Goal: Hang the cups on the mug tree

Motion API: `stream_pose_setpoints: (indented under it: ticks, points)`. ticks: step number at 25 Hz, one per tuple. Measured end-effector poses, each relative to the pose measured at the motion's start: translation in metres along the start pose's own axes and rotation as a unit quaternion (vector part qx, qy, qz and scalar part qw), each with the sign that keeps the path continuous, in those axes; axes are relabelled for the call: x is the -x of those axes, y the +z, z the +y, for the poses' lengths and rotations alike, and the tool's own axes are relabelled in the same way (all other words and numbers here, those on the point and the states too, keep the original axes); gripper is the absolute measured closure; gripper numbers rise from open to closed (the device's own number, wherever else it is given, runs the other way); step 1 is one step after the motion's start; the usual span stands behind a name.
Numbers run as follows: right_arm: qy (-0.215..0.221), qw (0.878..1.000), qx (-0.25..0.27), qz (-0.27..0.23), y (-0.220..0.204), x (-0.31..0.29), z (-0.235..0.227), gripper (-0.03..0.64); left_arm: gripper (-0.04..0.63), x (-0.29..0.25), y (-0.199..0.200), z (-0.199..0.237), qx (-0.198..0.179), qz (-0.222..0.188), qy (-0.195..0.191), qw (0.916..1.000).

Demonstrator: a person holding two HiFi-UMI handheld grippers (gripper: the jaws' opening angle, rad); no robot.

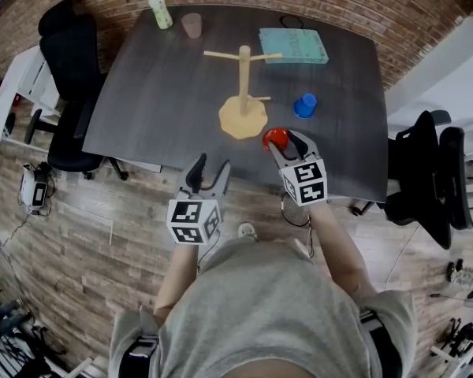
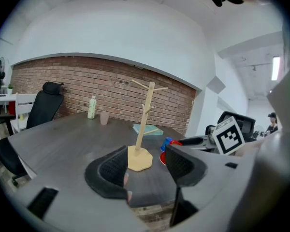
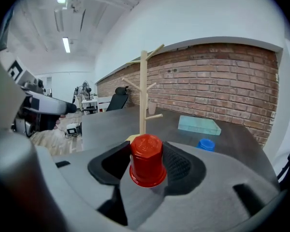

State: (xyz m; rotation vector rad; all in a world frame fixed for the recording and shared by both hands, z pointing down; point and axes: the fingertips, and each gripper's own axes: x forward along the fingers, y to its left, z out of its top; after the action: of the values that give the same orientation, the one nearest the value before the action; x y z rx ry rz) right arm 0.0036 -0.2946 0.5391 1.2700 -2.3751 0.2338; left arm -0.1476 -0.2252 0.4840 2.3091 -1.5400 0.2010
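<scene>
A wooden mug tree stands mid-table on a flat base, its pegs bare. Just in front of it to the right, a red cup sits upside down near the table's front edge. My right gripper has closed in round it. In the right gripper view both pads touch the red cup on its sides. A blue cup lies right of the tree, and a pink cup stands at the back. My left gripper hovers open and empty at the table's front edge.
A green-capped bottle stands at the back left beside the pink cup. A teal book lies at the back right. Black office chairs flank the table on both sides. A brick wall runs behind the table.
</scene>
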Motion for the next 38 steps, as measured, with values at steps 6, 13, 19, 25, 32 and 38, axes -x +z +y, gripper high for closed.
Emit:
stream_pose_setpoints:
  ticks: [6, 13, 19, 25, 32, 38]
  points:
    - [-0.002, 0.999, 0.01, -0.034, 0.043, 0.013, -0.006, 0.405, 0.362, 0.001, 0.007, -0.007, -0.006, -0.01, -0.009, 0.9999]
    - [-0.01, 0.996, 0.03, -0.081, 0.098, 0.032, -0.014, 0.407, 0.362, 0.003, 0.013, -0.015, -0.011, -0.02, -0.014, 0.9996]
    - [-0.025, 0.991, 0.047, -0.123, 0.144, 0.048, -0.02, 0.407, 0.362, 0.005, 0.019, -0.013, -0.015, -0.029, -0.015, 0.9994]
    - [-0.045, 0.984, 0.067, -0.161, 0.182, 0.068, -0.029, 0.407, 0.362, 0.006, 0.024, -0.019, -0.019, -0.034, -0.019, 0.999]
    - [-0.063, 0.976, 0.082, -0.193, 0.216, 0.086, -0.034, 0.407, 0.362, 0.011, 0.025, -0.02, -0.023, -0.034, -0.025, 0.9988]
    - [-0.076, 0.969, 0.089, -0.218, 0.243, 0.1, -0.039, 0.407, 0.362, 0.014, 0.024, -0.021, -0.026, -0.034, -0.029, 0.9987]
